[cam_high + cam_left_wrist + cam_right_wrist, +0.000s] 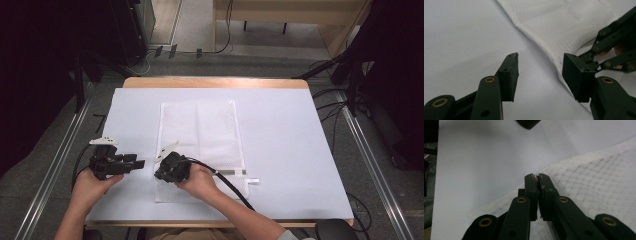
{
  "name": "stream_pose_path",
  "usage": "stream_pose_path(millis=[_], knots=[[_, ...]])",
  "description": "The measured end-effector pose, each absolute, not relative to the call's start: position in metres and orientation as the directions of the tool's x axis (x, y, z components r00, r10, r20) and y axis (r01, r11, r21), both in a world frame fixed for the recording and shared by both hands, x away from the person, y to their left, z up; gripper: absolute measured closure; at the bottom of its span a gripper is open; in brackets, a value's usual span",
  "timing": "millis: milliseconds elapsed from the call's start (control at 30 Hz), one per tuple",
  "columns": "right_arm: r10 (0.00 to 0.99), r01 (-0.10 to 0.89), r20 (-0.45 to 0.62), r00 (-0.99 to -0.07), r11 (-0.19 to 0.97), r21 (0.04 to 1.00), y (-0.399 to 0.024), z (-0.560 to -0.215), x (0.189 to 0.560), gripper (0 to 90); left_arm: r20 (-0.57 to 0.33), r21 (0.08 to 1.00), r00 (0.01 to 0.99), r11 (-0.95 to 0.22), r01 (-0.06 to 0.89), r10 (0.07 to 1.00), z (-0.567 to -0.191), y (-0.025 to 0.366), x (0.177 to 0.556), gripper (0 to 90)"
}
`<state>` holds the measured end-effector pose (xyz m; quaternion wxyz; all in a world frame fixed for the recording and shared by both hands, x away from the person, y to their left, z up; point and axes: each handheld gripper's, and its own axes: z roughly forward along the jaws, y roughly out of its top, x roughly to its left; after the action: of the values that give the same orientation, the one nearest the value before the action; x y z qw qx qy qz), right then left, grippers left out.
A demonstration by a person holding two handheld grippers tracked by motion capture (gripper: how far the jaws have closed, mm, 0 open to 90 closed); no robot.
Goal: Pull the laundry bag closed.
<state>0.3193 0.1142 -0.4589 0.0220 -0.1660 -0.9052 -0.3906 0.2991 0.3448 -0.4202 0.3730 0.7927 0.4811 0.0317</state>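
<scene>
A white mesh bag (200, 130) lies flat on the white-covered table (285, 150). My right gripper (157, 174) points left at the bag's front left edge and is shut, with a pinch of the mesh (599, 177) between its pads (538, 178). In the left gripper view the bag's edge (564, 22) rises a little toward the right gripper's linkage (611, 53). Just left of that edge, my left gripper (141, 163) stands open over bare table, nothing between its jaws (540, 72).
The bag's zipper strip and its tab (246, 173) lie near the front right of the bag, by my right wrist. The table's wooden far edge (215, 82) shows beyond the white cover. Cables and stands sit on the floor around the table.
</scene>
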Motion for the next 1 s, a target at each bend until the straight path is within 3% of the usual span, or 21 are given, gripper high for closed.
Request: stream_pose_path(millis=[667,867,1000], knots=[[0.291,0.329,0.184,-0.939,0.599,0.73,0.106,-0.43,0.342,87.9,-0.318,0.61,0.626,-0.352,0.71,0.712,-0.427,0.325,0.298,50.4],[0.278,0.325,0.191,-0.941,0.596,0.734,0.105,-0.428,0.341,88.0,-0.326,0.593,0.652,-0.389,0.705,0.684,-0.431,0.316,0.3,54.6],[0.263,0.322,0.2,-0.944,0.596,0.735,0.105,-0.428,0.34,88.0,-0.321,0.573,0.667,-0.423,0.702,0.673,-0.435,0.311,0.301,63.5]])
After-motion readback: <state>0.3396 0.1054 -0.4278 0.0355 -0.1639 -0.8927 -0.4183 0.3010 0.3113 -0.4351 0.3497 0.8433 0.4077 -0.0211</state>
